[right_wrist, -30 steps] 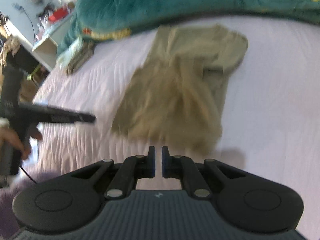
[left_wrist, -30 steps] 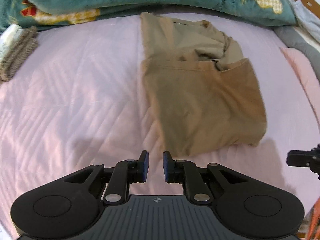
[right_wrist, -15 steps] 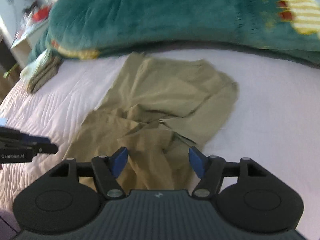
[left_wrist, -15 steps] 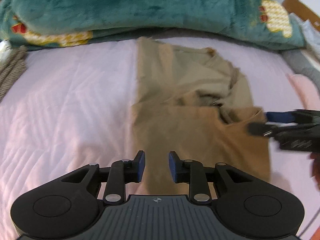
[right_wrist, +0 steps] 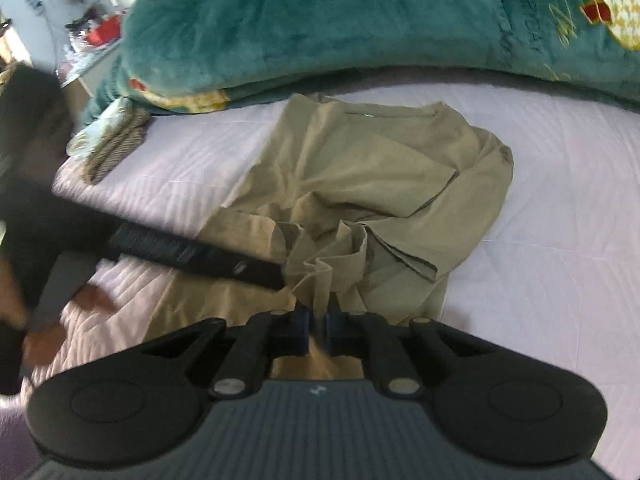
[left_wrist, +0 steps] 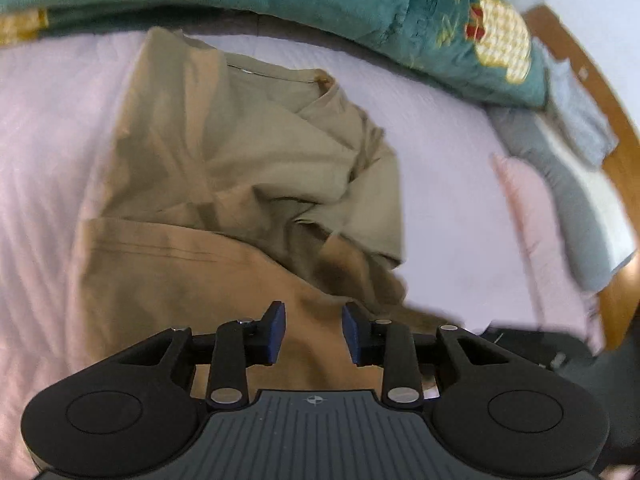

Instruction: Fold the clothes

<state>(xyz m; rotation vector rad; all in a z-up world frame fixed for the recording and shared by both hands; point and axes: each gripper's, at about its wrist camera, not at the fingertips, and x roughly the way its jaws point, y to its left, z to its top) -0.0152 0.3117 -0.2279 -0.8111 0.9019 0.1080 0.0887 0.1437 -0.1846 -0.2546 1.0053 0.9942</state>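
Left wrist view: khaki shirt (left_wrist: 224,184) lies on the bed (left_wrist: 448,184), lower half doubled up over the body, one sleeve rumpled; left tongs (left_wrist: 314,330) opening above its near fold, pinching nothing.

Right wrist view: right tongs (right_wrist: 316,326) pressed together on a bunched ridge of cloth. Judged roughly halfway; sleeves and final folds remain.

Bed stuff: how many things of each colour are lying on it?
Tan: 1, the shirt
Teal: 1, the blanket
Brown-grey: 1, the knitted piece
Grey: 1, the folded cloth
Total: 4
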